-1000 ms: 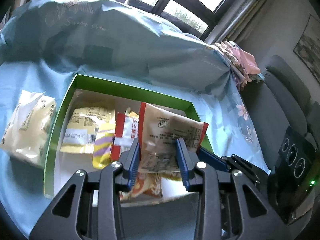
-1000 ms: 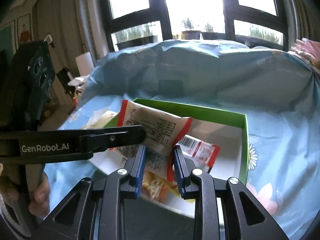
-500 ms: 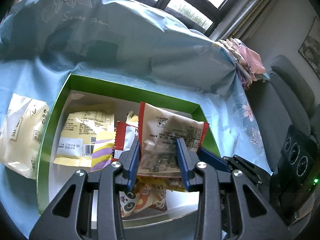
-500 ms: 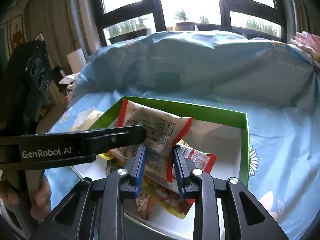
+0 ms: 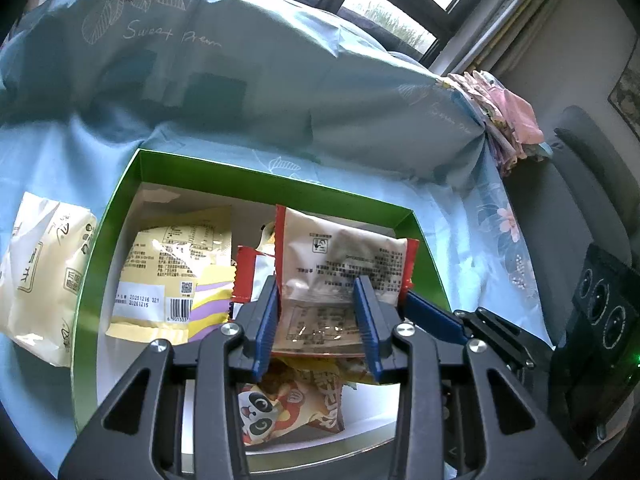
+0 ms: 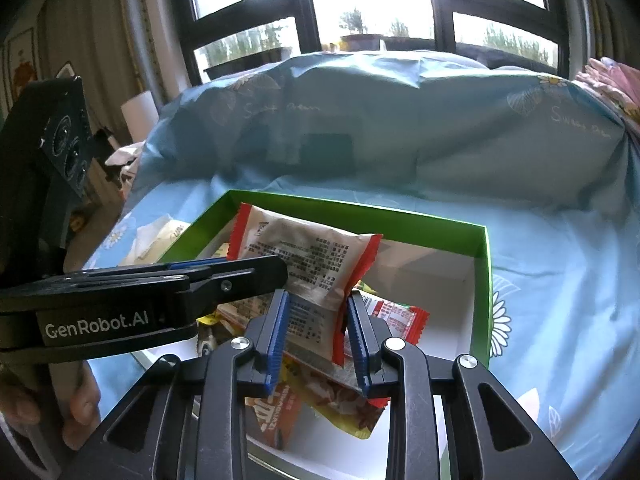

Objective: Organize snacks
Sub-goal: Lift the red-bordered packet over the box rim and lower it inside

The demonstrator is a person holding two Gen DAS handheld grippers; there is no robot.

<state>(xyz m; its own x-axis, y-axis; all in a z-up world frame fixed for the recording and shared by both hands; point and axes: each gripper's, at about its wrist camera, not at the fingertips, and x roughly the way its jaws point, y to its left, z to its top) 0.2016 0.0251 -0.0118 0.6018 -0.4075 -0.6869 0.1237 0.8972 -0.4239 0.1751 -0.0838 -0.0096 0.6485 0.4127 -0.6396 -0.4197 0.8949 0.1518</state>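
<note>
A red-edged snack packet (image 5: 344,264) is held over the green box (image 5: 248,178) by both grippers at once. The left gripper (image 5: 316,312) has its jaws partly closed on the packet's lower seam, and the right gripper (image 6: 316,334) has its jaws narrowed onto the packet's right end, where the wrapper is pinched and creased. The packet is judged light, soft and crinkly — a film wrapper with air inside, likely slippery and easily crushed, so the flat sealed edges are thought the safest places to take hold.

Left of the box, a pale cream bag (image 5: 40,276) is seen lying on the blue bedsheet (image 5: 460,216), outside the box and just beside its wall. Inside the box, from left to right, a yellow packet with a barcode (image 5: 168,276) lies flat, a red-and-white packet (image 5: 250,276) stands partly hidden behind the held one, and a panda-printed packet (image 5: 288,404) lies beneath the jaws. The box's right-hand part — its white floor (image 6: 436,304) — is mostly bare apart from a small red packet (image 6: 396,316).
</note>
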